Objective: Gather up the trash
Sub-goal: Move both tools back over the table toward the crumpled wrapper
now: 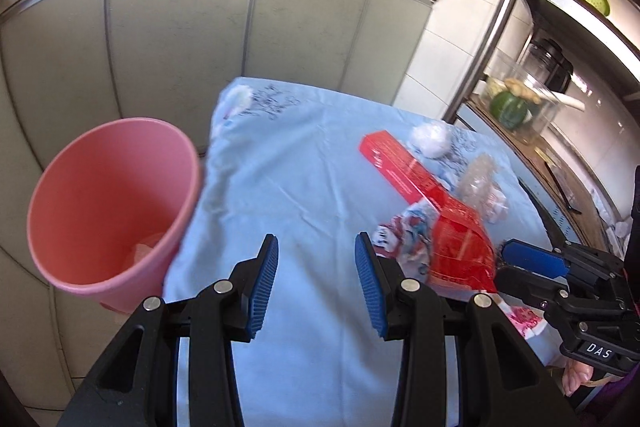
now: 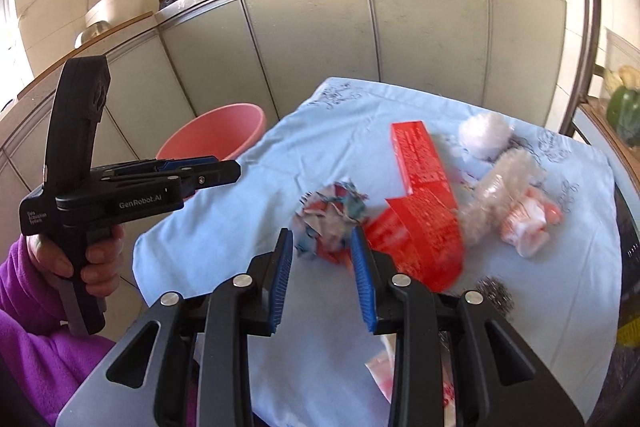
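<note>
Kitchen bench [image 2: 224, 227] has a crumpled wrapper [image 2: 330, 213] just ahead of the right tongs [image 2: 322, 253], both tongs [image 1: 316, 245] open and empty; looks light and squishy, so pinch its bunched middle.

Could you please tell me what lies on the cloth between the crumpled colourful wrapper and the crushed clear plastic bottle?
The red carton lies between the wrapper and the bottle, clearest in the right wrist view.
</note>
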